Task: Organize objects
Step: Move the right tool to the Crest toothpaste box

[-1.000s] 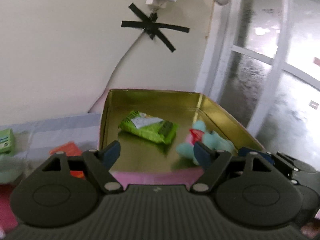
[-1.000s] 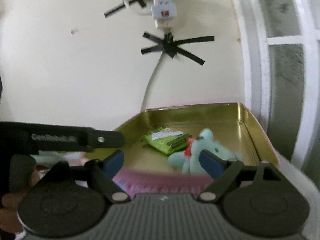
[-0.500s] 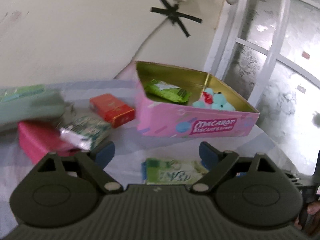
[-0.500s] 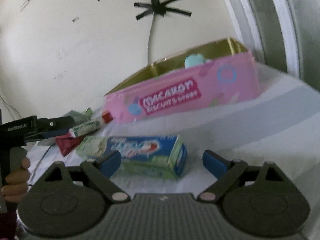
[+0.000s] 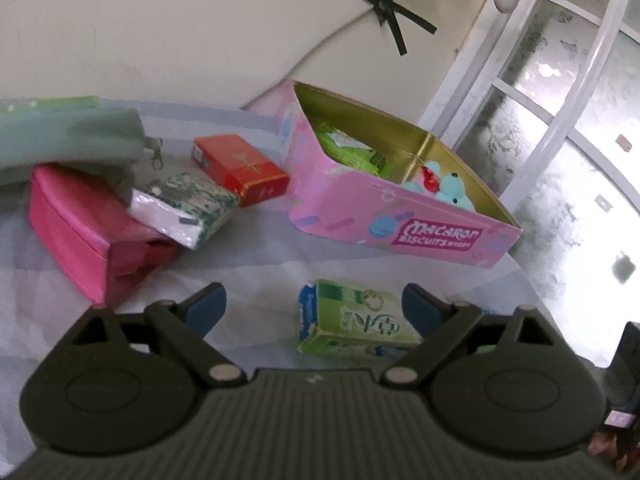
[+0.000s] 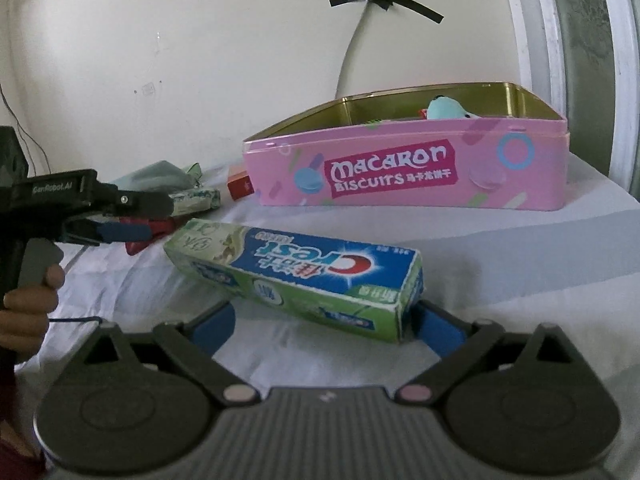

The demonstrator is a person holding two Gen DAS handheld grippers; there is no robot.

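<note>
Right gripper [image 6: 322, 326] jaws opening, nothing clamped; toothpaste box [image 6: 296, 274] lies slantwise between blue fingers [image 6: 212, 326], lower centre of frame. Left gripper [image 5: 314, 304] jaws also opening, empty, same box at lower right. Advice: square fingers across box's narrow sides, grip mid-length, lift level, clear rim of pink tin [image 6: 404, 172] at upper right, lay beside plush toy [image 6: 446, 108].

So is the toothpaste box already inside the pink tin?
No, the toothpaste box lies on the white cloth in front of the pink tin.
</note>
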